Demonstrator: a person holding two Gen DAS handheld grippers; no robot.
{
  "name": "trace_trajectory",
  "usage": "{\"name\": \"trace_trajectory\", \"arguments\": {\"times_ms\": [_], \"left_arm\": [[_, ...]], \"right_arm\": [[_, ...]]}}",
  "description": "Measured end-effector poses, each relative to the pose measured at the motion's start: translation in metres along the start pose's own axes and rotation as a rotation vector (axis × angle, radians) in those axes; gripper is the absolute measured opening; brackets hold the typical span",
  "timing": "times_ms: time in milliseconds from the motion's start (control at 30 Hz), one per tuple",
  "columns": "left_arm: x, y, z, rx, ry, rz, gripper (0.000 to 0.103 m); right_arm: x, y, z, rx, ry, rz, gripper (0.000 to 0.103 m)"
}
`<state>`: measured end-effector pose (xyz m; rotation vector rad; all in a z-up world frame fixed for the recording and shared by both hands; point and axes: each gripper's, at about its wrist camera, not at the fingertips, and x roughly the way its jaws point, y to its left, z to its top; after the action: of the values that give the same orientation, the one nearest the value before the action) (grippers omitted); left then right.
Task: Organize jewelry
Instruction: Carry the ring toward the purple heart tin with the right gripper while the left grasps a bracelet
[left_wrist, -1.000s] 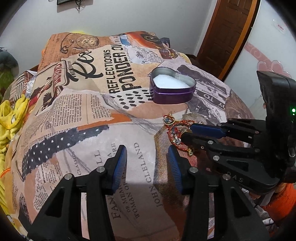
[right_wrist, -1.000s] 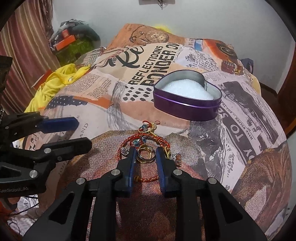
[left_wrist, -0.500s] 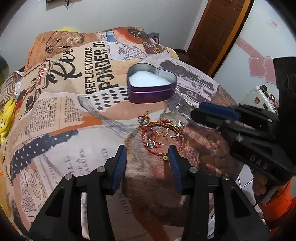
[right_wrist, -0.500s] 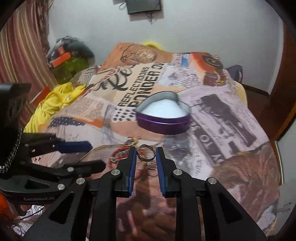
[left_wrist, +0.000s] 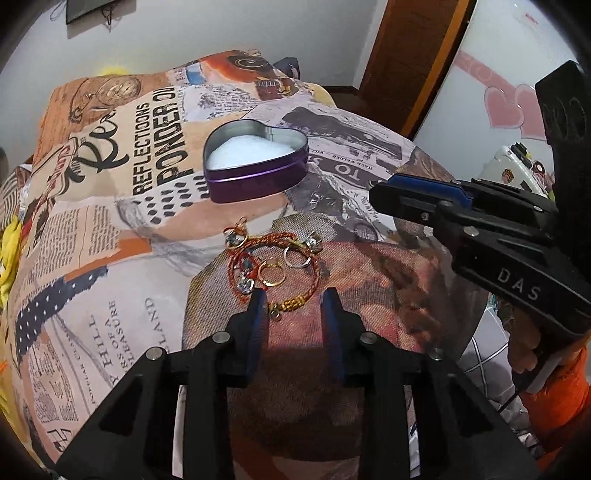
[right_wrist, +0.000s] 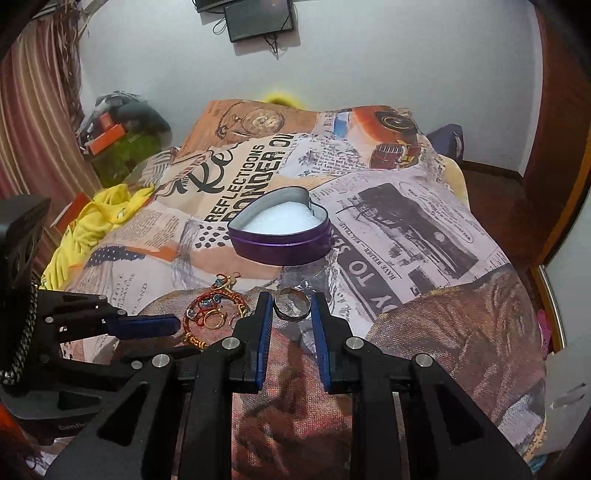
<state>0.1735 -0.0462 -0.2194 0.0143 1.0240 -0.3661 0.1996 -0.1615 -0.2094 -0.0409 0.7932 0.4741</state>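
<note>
A purple heart-shaped tin (left_wrist: 255, 162) with white foam inside stands open on the bed; it also shows in the right wrist view (right_wrist: 280, 232). A pile of jewelry (left_wrist: 273, 266), red cord bracelets and gold and silver rings, lies in front of it, seen too in the right wrist view (right_wrist: 212, 314). My left gripper (left_wrist: 293, 310) is open and empty just before the pile. My right gripper (right_wrist: 291, 308) is shut on a silver ring (right_wrist: 293, 303), held above the bed to the right of the pile, short of the tin.
The bed carries a newspaper-print cover (right_wrist: 406, 221). Yellow cloth (right_wrist: 92, 221) lies at its left edge, clutter (right_wrist: 118, 140) beyond. A wooden door (left_wrist: 410, 59) stands at the back right. The bed drops off at the right (right_wrist: 532, 332).
My right gripper has lifted the silver ring off the pile and carried it up and toward the tin. My left gripper has moved in close to the jewelry pile.
</note>
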Motion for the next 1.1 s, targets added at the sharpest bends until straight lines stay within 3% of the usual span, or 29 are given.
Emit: {"name": "trace_trajectory", "arguments": {"times_ms": [200, 267, 400, 533, 700, 1100], "left_arm": [[0.013, -0.006, 0.002, 0.041, 0.013, 0.011, 0.029], [0.019, -0.010, 0.002, 0.070, 0.026, 0.019, 0.021], [0.023, -0.016, 0.000, 0.109, 0.023, 0.028, 0.017], [0.023, -0.014, 0.001, 0.109, 0.025, 0.014, 0.004], [0.018, -0.004, 0.003, 0.061, 0.029, -0.045, 0.003], [-0.025, 0.022, 0.014, -0.024, -0.083, -0.014, 0.002]], "right_arm": [[-0.002, -0.008, -0.003, 0.015, -0.003, 0.000, 0.019], [-0.002, -0.010, -0.003, 0.020, -0.003, -0.001, 0.019], [-0.003, -0.013, -0.003, 0.029, -0.004, 0.000, 0.019], [-0.004, -0.012, -0.003, 0.028, -0.005, 0.000, 0.019], [-0.006, -0.011, -0.002, 0.025, -0.007, 0.000, 0.019], [-0.014, -0.004, 0.002, 0.008, -0.021, -0.019, 0.019]]}}
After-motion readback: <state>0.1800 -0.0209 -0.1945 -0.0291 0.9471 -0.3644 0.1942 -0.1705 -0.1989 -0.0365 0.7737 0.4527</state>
